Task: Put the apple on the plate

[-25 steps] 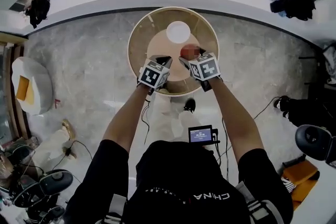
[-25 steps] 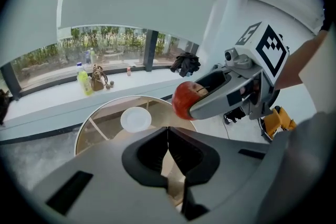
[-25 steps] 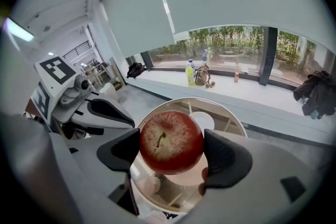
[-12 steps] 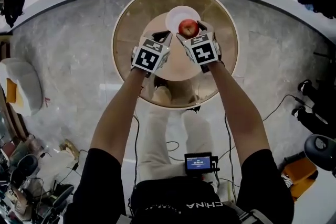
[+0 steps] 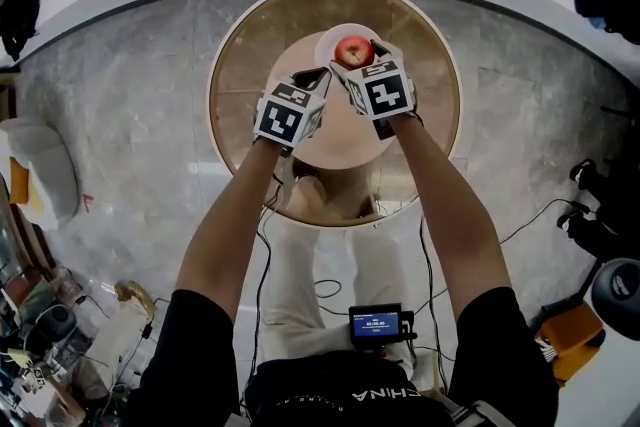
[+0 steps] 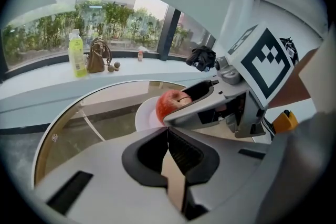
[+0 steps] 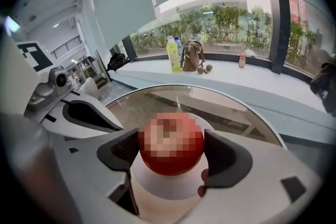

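Observation:
A red apple point(image 5: 353, 49) sits between the jaws of my right gripper point(image 5: 354, 57), which is shut on it. In the right gripper view the apple point(image 7: 170, 145) hangs over a white plate point(image 7: 168, 190); whether it touches the plate I cannot tell. The plate point(image 5: 330, 37) lies on the far half of a round glass table point(image 5: 240, 65). My left gripper point(image 5: 318, 75) hovers just left of the apple, shut and holding nothing. In the left gripper view its jaws point(image 6: 168, 131) meet, with the apple point(image 6: 169, 104) and plate point(image 6: 144, 119) beyond them.
A curved white ledge point(image 6: 47, 86) behind the table carries a yellow-green bottle point(image 6: 76, 55), a brown bag point(image 6: 96, 56) and a small jar point(image 6: 140, 53). Dark clothing point(image 6: 202, 57) lies at its right. Cables and a small screen point(image 5: 380, 323) are on the floor by the person's legs.
My right gripper has lifted the apple from the table's middle and carried it away from the person, over the white plate. The left gripper followed a little and stayed shut.

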`<state>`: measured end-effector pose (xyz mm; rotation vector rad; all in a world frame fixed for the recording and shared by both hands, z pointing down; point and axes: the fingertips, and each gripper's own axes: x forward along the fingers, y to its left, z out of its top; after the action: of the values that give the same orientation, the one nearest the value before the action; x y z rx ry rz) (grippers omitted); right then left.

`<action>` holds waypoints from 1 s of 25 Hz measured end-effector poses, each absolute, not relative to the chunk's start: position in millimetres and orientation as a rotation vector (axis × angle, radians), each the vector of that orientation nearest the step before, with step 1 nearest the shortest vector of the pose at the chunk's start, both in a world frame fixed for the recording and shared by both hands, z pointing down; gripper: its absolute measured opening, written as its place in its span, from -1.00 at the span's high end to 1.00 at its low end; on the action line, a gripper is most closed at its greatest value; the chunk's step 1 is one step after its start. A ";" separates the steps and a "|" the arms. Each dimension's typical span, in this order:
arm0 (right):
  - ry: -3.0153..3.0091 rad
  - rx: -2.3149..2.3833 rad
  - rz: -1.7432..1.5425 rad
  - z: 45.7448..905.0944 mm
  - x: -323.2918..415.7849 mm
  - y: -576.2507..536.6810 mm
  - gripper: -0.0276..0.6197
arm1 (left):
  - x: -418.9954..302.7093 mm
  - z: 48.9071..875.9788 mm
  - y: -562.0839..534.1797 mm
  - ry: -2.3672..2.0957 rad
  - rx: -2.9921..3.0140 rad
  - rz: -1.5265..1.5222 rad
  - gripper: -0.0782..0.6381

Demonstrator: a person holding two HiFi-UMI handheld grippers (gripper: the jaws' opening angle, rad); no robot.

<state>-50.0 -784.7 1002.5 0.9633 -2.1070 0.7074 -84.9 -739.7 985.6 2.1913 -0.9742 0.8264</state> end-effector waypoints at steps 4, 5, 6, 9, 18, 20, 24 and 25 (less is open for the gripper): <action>-2.085 0.969 0.730 999.2 -49.3 -788.3 -0.24 | -88.8 982.6 -740.2 -0.957 2.178 0.815 0.73; -2.074 0.965 0.743 998.5 -47.9 -786.1 -0.26 | -90.8 980.4 -738.8 -0.956 2.177 0.821 0.73; -2.062 0.962 0.760 996.9 -45.7 -783.5 -0.28 | -93.1 977.3 -737.4 -0.958 2.176 0.829 0.73; -2.033 0.956 0.802 983.5 -37.8 -773.7 -0.30 | -101.9 961.0 -734.3 -0.975 2.164 0.843 0.73; -2.030 0.934 0.828 819.0 -23.1 -745.9 -0.29 | -94.5 808.8 -733.5 -1.011 2.140 0.787 0.73; -2.072 0.935 0.845 761.1 -20.2 -731.2 -0.29 | -85.3 757.2 -720.2 -1.011 2.161 0.788 0.73; -2.095 0.955 0.841 666.8 -1.3 -670.5 0.76 | -75.0 676.1 -662.9 -0.986 2.197 0.809 0.73; -2.091 0.976 0.825 652.8 5.5 -655.7 0.76 | -74.4 664.8 -647.0 -0.983 2.203 0.814 0.73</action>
<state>5.5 -655.7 652.8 0.9757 -2.0906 0.8252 -74.4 -647.0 664.8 2.2032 -0.9830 0.8139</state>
